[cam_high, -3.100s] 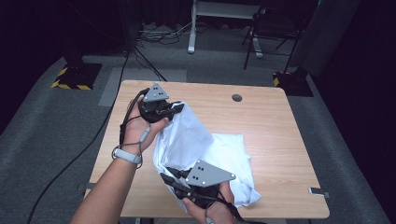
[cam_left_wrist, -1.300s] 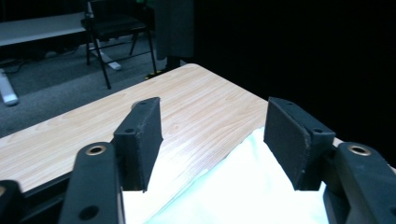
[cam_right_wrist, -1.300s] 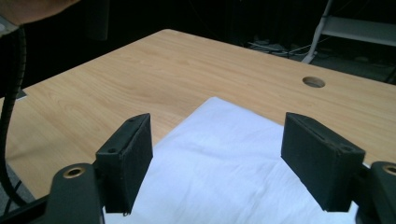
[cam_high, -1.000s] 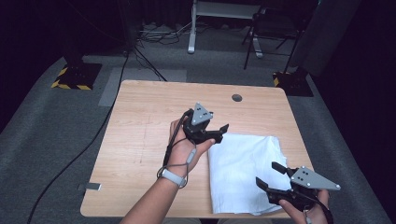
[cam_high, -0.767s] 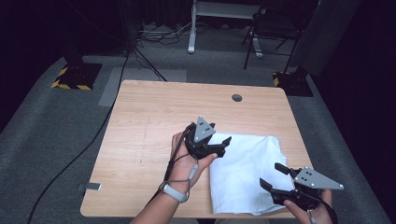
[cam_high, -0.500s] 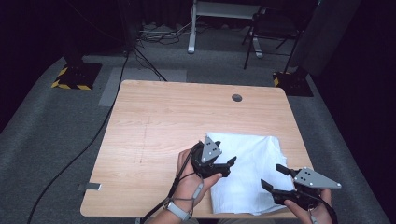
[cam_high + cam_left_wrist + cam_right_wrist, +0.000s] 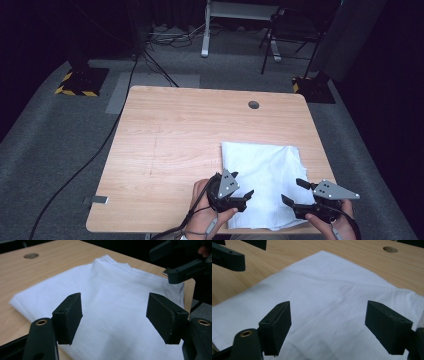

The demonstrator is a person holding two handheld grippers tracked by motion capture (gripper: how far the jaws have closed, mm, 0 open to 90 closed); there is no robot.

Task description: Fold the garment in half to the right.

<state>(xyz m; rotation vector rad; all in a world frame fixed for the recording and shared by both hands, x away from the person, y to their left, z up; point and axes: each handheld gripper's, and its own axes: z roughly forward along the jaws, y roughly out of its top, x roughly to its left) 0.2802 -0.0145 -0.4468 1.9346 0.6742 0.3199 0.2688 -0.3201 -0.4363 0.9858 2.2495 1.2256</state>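
Observation:
A white cloth (image 7: 265, 170) lies folded flat on the right half of the wooden table (image 7: 170, 150), reaching to its near edge. My left gripper (image 7: 246, 199) hovers at the cloth's near left edge, jaws wide apart and pointing right. In the left gripper view the left gripper (image 7: 115, 317) stands open just above the cloth (image 7: 112, 290), nothing pinched. My right gripper (image 7: 293, 192) sits at the cloth's near right corner, pointing left. In its own view the right gripper (image 7: 329, 325) is open over the cloth (image 7: 332, 285), pads clear of the fabric.
A round cable hole (image 7: 253, 104) is set in the table's far side. Bare wood spreads left of the cloth. A cable (image 7: 90, 160) runs across the carpet left of the table. Chair and desk legs (image 7: 272, 45) stand beyond.
The left hand has come from the cloth's far left edge toward the near edge and lower. The right hand has sunk a little at the near right corner. The cloth lies still.

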